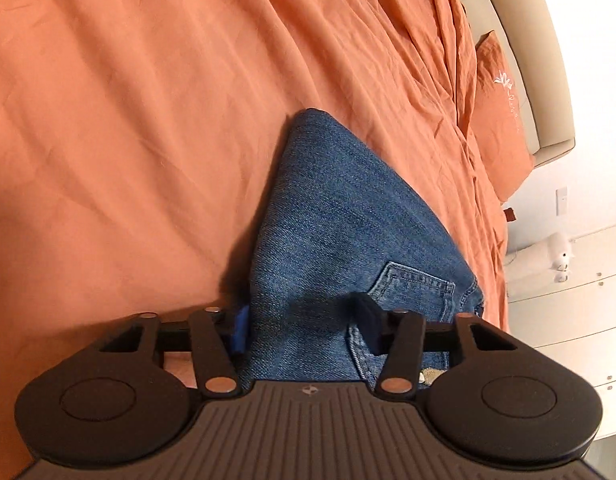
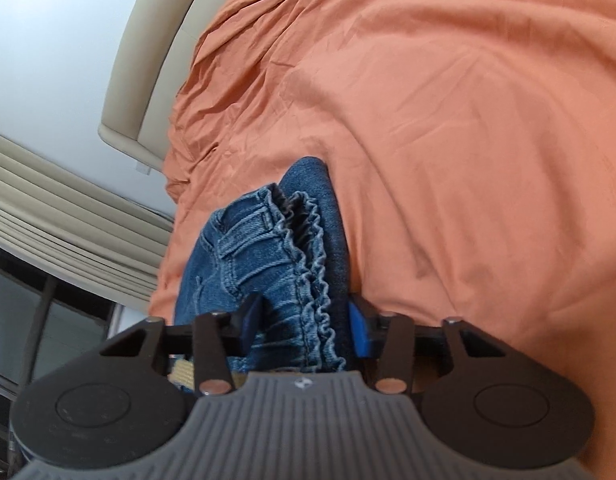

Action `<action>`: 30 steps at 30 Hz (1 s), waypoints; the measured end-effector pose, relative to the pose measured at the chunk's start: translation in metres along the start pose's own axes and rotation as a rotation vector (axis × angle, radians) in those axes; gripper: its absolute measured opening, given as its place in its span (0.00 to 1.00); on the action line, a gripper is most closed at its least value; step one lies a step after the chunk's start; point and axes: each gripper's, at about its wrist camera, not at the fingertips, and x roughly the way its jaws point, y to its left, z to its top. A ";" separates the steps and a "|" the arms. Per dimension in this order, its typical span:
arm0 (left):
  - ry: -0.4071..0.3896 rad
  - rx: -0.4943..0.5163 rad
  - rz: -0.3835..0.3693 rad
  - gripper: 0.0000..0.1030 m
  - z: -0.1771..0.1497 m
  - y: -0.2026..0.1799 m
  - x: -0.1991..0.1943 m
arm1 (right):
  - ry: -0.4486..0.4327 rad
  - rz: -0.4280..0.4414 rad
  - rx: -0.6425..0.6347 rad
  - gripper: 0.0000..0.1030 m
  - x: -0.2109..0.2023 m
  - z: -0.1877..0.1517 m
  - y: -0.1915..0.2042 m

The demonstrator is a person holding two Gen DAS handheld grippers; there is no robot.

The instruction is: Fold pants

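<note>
Blue denim pants (image 1: pixel 332 240) show a coarse, faded twill weave, with stitched pocket seams and a ruffled elastic waistband (image 2: pixel 312 264) frayed pale at its edge. Beneath the pants, the bed's orange sheet (image 1: pixel 148 120) is thin matt cotton-like cloth, heavily creased. Beyond the sheet, the headboard (image 2: pixel 148 60) looks like smooth beige padded leather or vinyl with a soft sheen. The left claw (image 1: pixel 304 328) and right claw (image 2: pixel 306 324) are matt black plastic with dull metal rivets, blue rubbery pads (image 2: pixel 358 330) and ribbed grey housings.
</note>
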 end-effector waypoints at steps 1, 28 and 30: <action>-0.002 0.003 0.009 0.48 -0.001 -0.002 0.000 | 0.002 0.009 0.004 0.33 -0.001 0.000 0.000; -0.055 0.320 0.206 0.17 -0.004 -0.100 -0.088 | -0.005 0.065 -0.131 0.16 -0.053 -0.028 0.086; -0.052 0.342 0.208 0.17 -0.002 -0.102 -0.100 | -0.012 0.078 -0.118 0.16 -0.059 -0.037 0.098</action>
